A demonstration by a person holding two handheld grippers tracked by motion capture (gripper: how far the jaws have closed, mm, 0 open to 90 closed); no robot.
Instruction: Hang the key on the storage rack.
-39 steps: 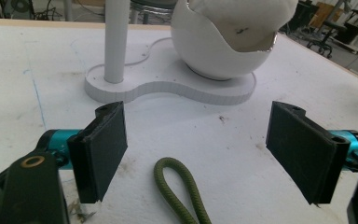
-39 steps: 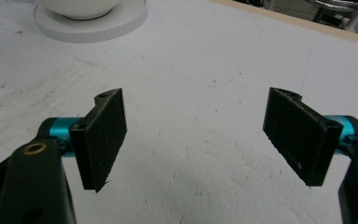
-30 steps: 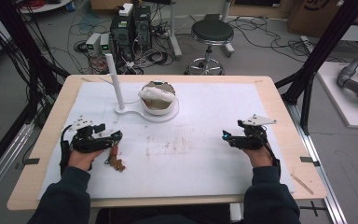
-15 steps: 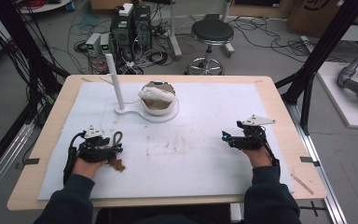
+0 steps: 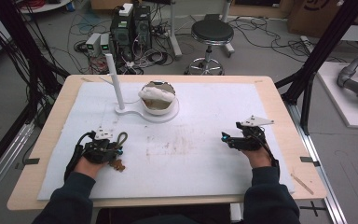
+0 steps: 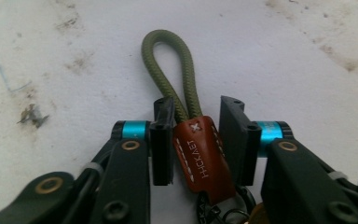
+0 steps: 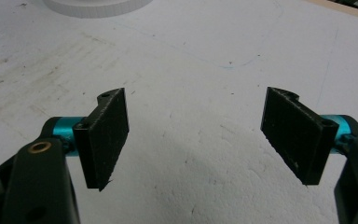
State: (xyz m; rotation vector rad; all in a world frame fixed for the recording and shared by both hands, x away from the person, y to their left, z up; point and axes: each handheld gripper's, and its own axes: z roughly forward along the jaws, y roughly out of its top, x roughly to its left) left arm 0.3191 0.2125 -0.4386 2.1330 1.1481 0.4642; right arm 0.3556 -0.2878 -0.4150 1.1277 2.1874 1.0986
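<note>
The left gripper [image 6: 196,130] straddles a keychain's [image 6: 204,156] brown leather tab on the white mat [image 5: 205,154], jaws not quite closed; squeezing seems next. The right gripper [image 7: 198,140] gapes empty.

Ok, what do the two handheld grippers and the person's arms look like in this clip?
Both the left gripper and the right gripper are black, each topped by a grey three-cornered plate. The gripper views show flat black jaws on cyan metal collars, with brass-coloured rivets in the black linkage. A black cable loops from the left gripper. The person wears dark long sleeves.
</note>
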